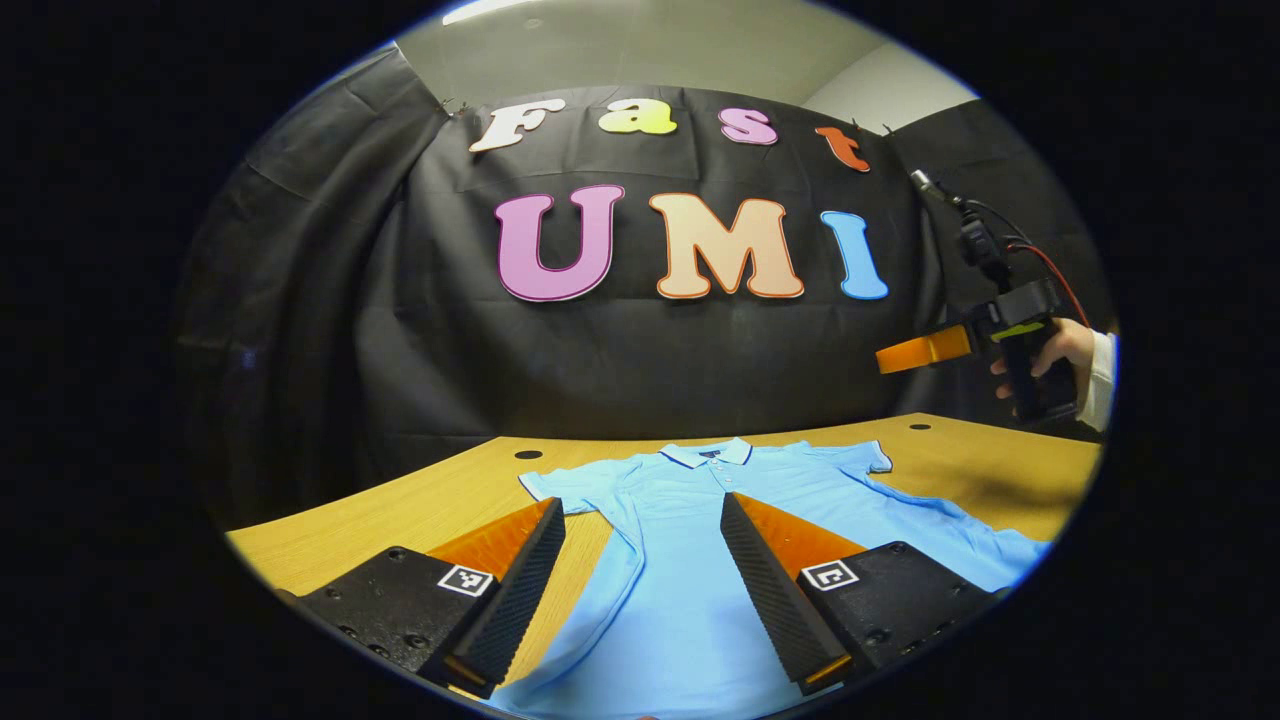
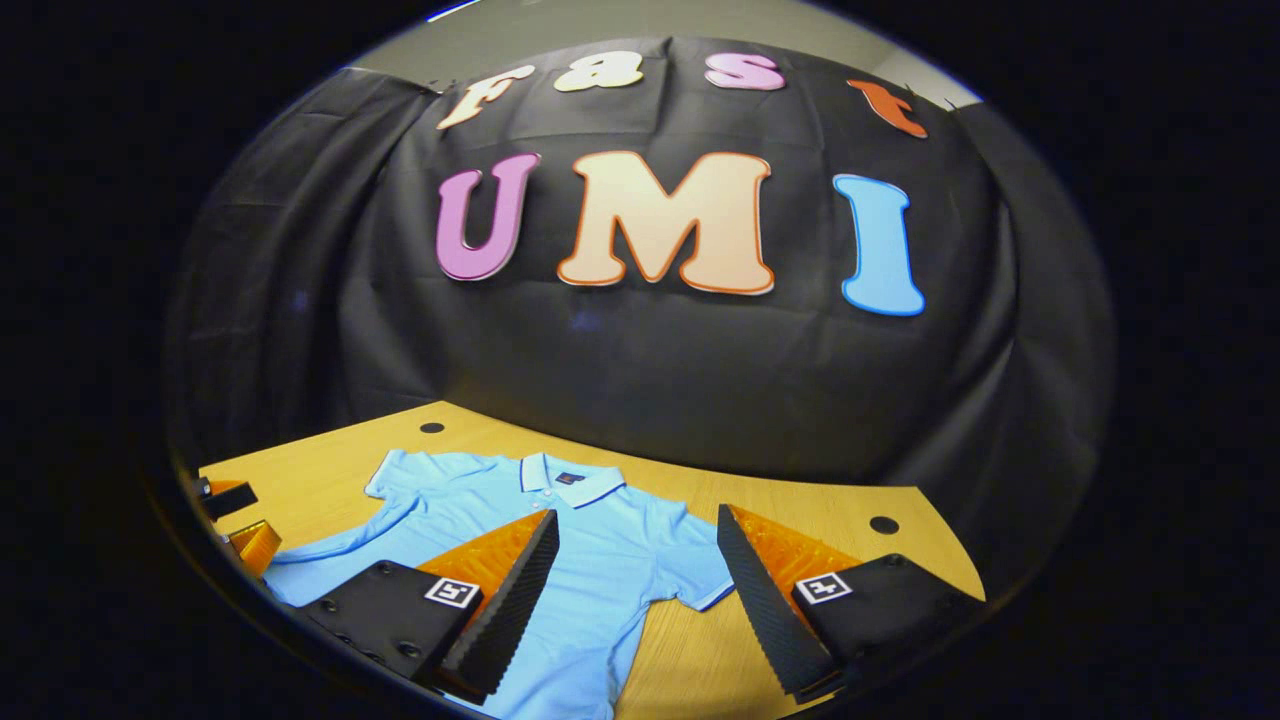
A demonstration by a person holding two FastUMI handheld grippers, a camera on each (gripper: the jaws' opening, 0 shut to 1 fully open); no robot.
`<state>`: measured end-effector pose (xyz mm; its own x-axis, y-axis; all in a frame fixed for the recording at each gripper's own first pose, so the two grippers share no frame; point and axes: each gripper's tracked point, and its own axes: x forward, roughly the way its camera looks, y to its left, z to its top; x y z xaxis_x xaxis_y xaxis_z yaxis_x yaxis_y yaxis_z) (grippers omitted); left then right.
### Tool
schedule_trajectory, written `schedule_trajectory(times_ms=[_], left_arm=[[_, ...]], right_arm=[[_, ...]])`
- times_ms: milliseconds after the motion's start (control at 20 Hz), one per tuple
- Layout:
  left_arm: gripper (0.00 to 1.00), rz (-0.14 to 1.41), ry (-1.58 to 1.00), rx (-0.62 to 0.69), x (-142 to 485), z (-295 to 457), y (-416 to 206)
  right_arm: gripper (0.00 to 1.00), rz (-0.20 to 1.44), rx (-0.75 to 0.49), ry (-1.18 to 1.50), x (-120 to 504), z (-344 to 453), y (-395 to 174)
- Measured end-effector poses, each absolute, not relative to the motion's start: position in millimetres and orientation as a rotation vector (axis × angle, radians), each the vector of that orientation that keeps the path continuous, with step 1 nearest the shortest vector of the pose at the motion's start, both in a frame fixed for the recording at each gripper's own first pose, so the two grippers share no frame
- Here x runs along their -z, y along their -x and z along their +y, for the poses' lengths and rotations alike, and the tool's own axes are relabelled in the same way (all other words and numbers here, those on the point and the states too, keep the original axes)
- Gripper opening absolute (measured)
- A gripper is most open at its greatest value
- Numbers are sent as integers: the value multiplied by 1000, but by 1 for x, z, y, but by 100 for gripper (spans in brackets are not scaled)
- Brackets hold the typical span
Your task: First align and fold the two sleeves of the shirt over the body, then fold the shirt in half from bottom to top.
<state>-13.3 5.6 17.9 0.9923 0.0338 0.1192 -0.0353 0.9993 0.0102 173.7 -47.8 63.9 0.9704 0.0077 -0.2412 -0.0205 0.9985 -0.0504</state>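
The light-blue short-sleeved polo shirt (image 1: 690, 560) lay flat, collar towards the wall, on the wooden counter (image 1: 420, 505), looking soft, light and limp. Both the left gripper (image 1: 640, 590) and right gripper (image 2: 630, 590) hovered above it, jaws released and empty. Each sleeve's hem edge (image 2: 700, 590) looked the best place to pinch.
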Motion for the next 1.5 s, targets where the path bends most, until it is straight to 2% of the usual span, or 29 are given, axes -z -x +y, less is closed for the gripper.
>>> schedule_trajectory(times_ms=[300, 550, 750, 1050, 1250, 1500], left_arm=[[95, -119, -10, -34, -18, 5, 13], [95, -118, -9, -33, -18, 5, 13], [96, -118, -7, -32, -18, 5, 13], [95, -118, -8, -32, -18, 5, 13], [96, -117, -7, -31, -18, 5, 12], [95, -119, -10, -31, -18, 6, 13]], right_arm=[[98, 348, 78, 47, -34, -98, -244], [100, 482, 150, 23, 30, -130, -276], [99, 563, 192, -5, 75, -147, -286], [98, 640, 220, -40, 110, -159, -291], [99, 651, 213, -42, 117, -157, -296], [96, 667, 207, -67, 123, -152, -297]])
